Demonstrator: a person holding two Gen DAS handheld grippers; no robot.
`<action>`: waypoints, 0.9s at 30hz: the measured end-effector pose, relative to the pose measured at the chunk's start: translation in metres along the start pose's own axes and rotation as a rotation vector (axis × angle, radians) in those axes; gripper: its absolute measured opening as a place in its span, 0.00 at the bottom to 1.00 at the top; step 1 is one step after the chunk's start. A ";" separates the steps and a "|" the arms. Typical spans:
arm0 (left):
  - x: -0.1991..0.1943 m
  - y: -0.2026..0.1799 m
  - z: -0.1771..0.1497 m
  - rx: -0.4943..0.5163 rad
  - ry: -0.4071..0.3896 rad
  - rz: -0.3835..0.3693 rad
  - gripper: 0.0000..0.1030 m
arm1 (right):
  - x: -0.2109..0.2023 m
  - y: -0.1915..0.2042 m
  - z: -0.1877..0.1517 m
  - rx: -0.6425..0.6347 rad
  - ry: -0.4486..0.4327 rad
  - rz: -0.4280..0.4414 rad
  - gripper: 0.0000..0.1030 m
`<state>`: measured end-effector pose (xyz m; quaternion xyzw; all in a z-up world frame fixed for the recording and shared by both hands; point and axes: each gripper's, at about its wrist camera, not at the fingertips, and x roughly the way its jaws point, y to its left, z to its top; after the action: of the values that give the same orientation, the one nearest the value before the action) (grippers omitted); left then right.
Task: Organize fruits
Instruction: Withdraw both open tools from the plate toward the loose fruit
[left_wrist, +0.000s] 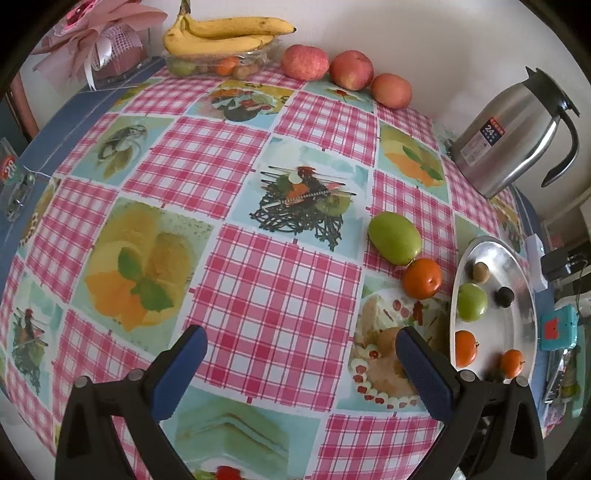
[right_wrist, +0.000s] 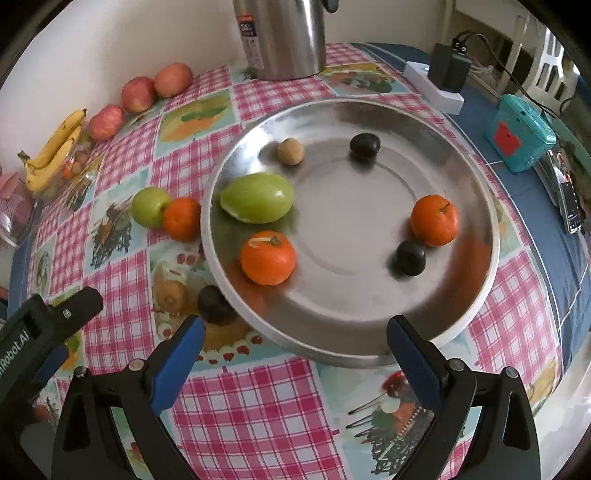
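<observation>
In the right wrist view a round steel plate (right_wrist: 351, 229) holds a green fruit (right_wrist: 258, 197), two oranges (right_wrist: 267, 257) (right_wrist: 435, 219), two dark plums (right_wrist: 365, 146) (right_wrist: 410, 257) and a small brown fruit (right_wrist: 290, 150). Left of the plate on the cloth lie another green fruit (right_wrist: 149, 206) (left_wrist: 395, 238), an orange (right_wrist: 181, 218) (left_wrist: 422, 278) touching it, and a dark plum (right_wrist: 214, 304). My right gripper (right_wrist: 295, 328) is open and empty at the plate's near rim. My left gripper (left_wrist: 301, 343) is open and empty over the checked cloth, left of the plate (left_wrist: 513, 325).
Three red apples (left_wrist: 351, 69) line the wall beside a dish with bananas (left_wrist: 221, 37). A steel thermos jug (left_wrist: 513, 133) stands behind the plate. A teal box (right_wrist: 521, 133), a power strip with an adapter (right_wrist: 443, 81) and a phone (right_wrist: 569, 199) lie on the right.
</observation>
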<state>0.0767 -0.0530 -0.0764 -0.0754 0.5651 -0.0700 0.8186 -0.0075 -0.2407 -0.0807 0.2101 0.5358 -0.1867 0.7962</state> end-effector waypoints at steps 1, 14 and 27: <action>0.001 0.000 0.000 0.001 0.002 0.000 1.00 | -0.001 -0.001 0.001 0.003 -0.009 -0.003 0.96; 0.008 -0.021 0.010 0.046 0.010 -0.057 1.00 | -0.003 -0.021 0.017 0.094 -0.073 -0.008 0.96; 0.034 -0.030 0.008 0.044 0.121 -0.111 0.86 | -0.008 -0.026 0.018 0.120 -0.099 -0.004 0.96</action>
<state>0.0954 -0.0892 -0.0989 -0.0841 0.6069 -0.1322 0.7792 -0.0104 -0.2715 -0.0705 0.2469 0.4839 -0.2303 0.8074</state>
